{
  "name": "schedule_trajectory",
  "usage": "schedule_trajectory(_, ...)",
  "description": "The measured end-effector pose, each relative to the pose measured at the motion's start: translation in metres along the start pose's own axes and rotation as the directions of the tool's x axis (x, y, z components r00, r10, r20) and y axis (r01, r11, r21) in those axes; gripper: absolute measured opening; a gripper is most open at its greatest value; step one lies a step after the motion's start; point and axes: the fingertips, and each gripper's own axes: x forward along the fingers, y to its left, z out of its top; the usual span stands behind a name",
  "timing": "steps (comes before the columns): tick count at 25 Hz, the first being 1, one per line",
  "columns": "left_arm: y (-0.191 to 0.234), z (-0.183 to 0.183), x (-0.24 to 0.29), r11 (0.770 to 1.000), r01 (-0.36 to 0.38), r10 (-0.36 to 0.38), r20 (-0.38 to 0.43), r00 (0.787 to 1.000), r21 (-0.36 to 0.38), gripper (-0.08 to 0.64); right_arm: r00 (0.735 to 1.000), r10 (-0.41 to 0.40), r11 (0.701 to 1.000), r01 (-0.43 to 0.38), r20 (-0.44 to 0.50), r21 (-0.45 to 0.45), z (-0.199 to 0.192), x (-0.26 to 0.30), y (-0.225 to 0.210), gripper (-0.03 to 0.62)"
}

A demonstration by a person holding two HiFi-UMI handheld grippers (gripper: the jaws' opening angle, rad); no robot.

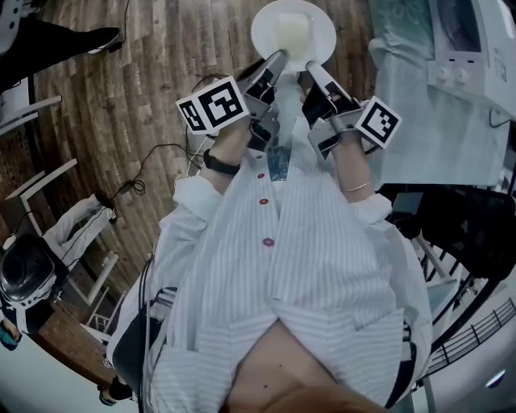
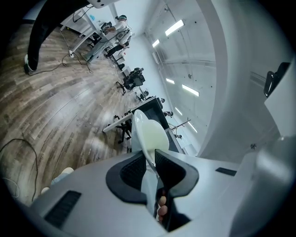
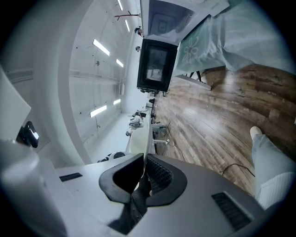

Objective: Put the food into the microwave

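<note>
Past the striped shirt (image 1: 322, 266) filling the lower frame, I have the left tongs (image 1: 279, 58) and right tongs (image 1: 309, 71) each clamped on the near rim of the white plate (image 1: 321, 24) of pale food (image 1: 293, 31) at top centre, the microwave (image 1: 472, 48) at upper right.

No words, numbers or brand names can be read anywhere in these pictures. The only signs are black and white square patterns. One is on the marker cube (image 1: 212, 106) of the left gripper (image 1: 276, 58). The other is on the marker cube (image 1: 378, 121) of the right gripper (image 1: 310, 71). They are blocky shapes, not letters or numbers.
</note>
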Motion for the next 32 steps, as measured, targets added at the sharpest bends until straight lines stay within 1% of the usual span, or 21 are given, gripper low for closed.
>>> schedule_trajectory(5,0.010,0.037,0.027,1.000,-0.011,0.011,0.018,1.000,0.006,0.063,1.000,0.002,1.000,-0.002,-0.025,-0.011,0.028,0.038,0.002,0.040)
schedule_trajectory(8,0.014,0.055,0.054,1.000,-0.005,0.005,0.010,1.000,0.010,0.063,1.000,0.000,1.000,0.000,-0.012,-0.003,0.054,0.057,-0.001,0.040)
schedule_trajectory(14,0.013,0.097,0.120,1.000,0.012,-0.012,-0.032,0.999,0.016,0.063,0.999,-0.015,1.000,0.015,0.032,0.016,0.119,0.092,-0.004,0.040)
schedule_trajectory(20,-0.004,0.130,0.190,0.999,0.024,-0.022,-0.068,0.997,0.022,0.063,0.998,-0.029,0.999,0.027,0.063,0.031,0.192,0.113,0.000,0.040)
schedule_trajectory(23,-0.013,0.138,0.204,0.999,0.039,-0.036,-0.078,0.996,0.029,0.063,0.997,-0.028,0.999,0.026,0.077,0.018,0.209,0.115,0.006,0.040)
schedule_trajectory(29,-0.022,0.144,0.205,0.997,0.071,-0.067,-0.097,0.993,0.033,0.063,0.993,-0.040,0.999,0.040,0.111,0.003,0.213,0.113,0.016,0.040)
schedule_trajectory(32,-0.036,0.127,0.239,0.996,0.076,-0.070,-0.123,0.990,0.042,0.063,0.989,-0.034,0.999,0.032,0.141,0.018,0.245,0.093,0.004,0.040)
